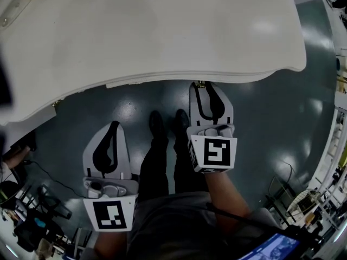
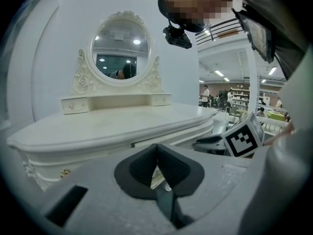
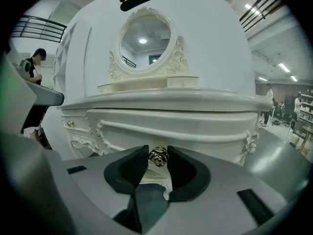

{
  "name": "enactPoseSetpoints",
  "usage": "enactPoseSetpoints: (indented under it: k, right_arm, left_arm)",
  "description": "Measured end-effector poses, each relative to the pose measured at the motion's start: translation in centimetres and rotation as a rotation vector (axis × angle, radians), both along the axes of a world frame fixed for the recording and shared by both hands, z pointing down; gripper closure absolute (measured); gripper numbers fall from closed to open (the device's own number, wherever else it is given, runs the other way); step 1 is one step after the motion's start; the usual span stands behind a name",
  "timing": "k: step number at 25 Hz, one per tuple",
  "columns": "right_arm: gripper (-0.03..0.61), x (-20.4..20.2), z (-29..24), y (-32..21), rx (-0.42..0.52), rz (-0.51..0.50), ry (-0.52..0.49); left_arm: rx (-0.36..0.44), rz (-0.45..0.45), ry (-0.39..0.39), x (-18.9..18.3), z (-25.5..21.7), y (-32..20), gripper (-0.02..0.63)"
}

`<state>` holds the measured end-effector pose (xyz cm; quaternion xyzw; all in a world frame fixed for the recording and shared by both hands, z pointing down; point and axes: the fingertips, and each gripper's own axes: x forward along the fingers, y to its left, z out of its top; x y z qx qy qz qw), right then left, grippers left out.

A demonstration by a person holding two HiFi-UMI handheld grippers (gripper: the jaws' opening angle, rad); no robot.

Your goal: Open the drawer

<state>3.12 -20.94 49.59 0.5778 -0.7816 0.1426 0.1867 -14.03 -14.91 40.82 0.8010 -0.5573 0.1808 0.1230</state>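
Note:
A white carved dressing table (image 1: pixel 162 31) fills the top of the head view. Its wide centre drawer (image 3: pixel 195 131) has a small gold knob (image 3: pixel 158 155). My right gripper (image 3: pixel 158 156) is shut on that knob, with a dark pad against each side of it. In the head view the right gripper (image 1: pixel 201 85) reaches under the tabletop's rim, where a thin strip of drawer front (image 1: pixel 162 80) shows. My left gripper (image 1: pixel 114 124) hangs lower left, away from the table. Its jaws meet at the tips with nothing between them (image 2: pixel 156 148).
An oval mirror (image 2: pixel 121 48) and small top drawers (image 2: pixel 76 105) stand at the table's back. A second gold knob (image 3: pixel 70 123) sits on the left side drawer. The person's legs and shoes (image 1: pixel 162 140) stand on the grey floor. Cables and gear (image 1: pixel 32 215) lie at lower left.

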Motion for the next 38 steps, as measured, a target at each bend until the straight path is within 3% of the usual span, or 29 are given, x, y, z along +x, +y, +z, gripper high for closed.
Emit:
enactPoseSetpoints:
  k: [13,27,38]
  right_arm:
    - [0.457,0.6,0.7,3.6,-0.026,0.052,-0.007]
    - [0.457,0.8,1.3,6.8,-0.036,0.105,-0.009]
    - [0.457,1.0,1.4,9.1,-0.035,0.099,-0.008]
  left_arm:
    - [0.031,0.062,0.013,0.9,-1.2,1.9,0.598]
    - [0.057,0.204,0.017,2.6,-1.5,3.5,0.598]
    - [0.078,0.236,0.004,4.6,-2.4,5.2,0.598]
